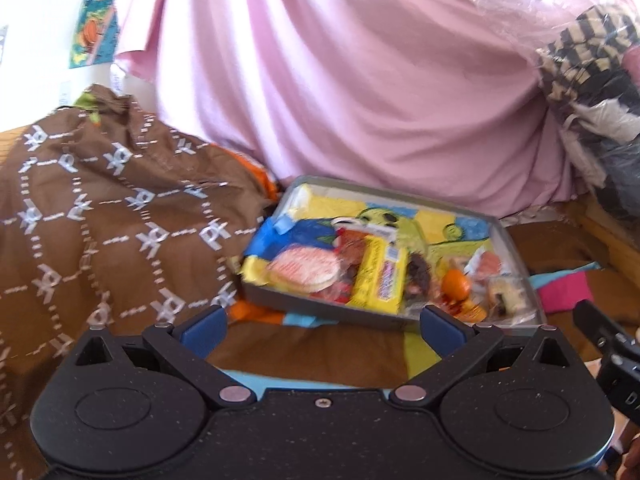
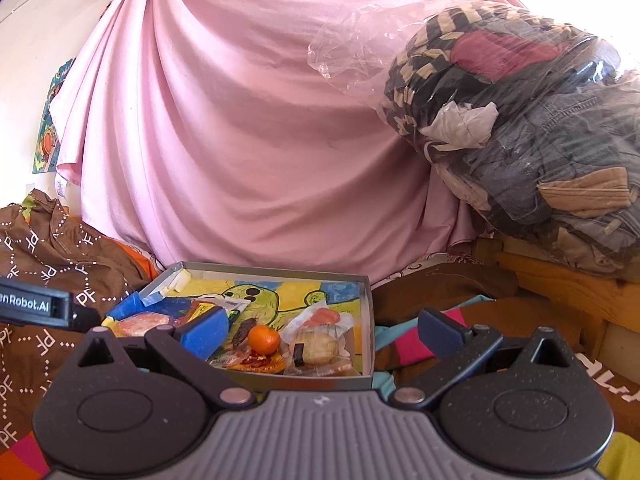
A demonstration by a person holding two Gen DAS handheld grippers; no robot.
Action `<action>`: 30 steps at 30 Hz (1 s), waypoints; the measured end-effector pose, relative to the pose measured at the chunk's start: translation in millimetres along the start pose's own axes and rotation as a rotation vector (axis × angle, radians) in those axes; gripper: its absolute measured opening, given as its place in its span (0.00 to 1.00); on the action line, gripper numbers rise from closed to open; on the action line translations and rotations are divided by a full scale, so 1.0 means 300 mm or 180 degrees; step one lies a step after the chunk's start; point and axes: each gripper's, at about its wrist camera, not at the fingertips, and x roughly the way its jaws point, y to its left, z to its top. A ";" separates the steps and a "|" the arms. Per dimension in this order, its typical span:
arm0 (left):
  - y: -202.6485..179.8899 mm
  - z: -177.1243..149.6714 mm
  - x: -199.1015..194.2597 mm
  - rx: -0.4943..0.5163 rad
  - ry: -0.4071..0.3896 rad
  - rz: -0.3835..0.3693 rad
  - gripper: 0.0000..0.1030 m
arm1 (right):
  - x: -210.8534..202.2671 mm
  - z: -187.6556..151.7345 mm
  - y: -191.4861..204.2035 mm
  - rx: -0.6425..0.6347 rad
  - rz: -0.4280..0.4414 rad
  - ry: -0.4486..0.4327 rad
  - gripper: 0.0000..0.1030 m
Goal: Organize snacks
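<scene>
Grey box (image 2: 280,378) of snacks on the brown bedding (image 1: 304,352), both grippers empty before it.
Left gripper (image 1: 322,322) and right gripper (image 2: 320,330) hover with jaws spread wide; bar (image 1: 378,278), orange (image 2: 264,339) and packets crowd the near end, within reach.

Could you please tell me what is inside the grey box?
The grey box holds a mandarin, a yellow bar, a round pink-topped pack and wrapped rolls on a cartoon liner. Whatever lies beneath the snacks is hidden.
</scene>
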 end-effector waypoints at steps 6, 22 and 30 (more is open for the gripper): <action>0.032 -0.040 -0.064 -0.0064 0.0009 0.0102 0.99 | -0.032 -0.013 0.024 -0.0029 0.0059 0.0022 1.00; 0.143 -0.153 -0.197 0.0053 -0.0077 0.0284 0.99 | -0.183 -0.078 0.078 0.0120 0.0077 0.0214 1.00; 0.175 -0.183 -0.234 -0.0034 -0.0031 0.0235 0.99 | -0.241 -0.104 0.105 0.0165 0.0011 0.0317 1.00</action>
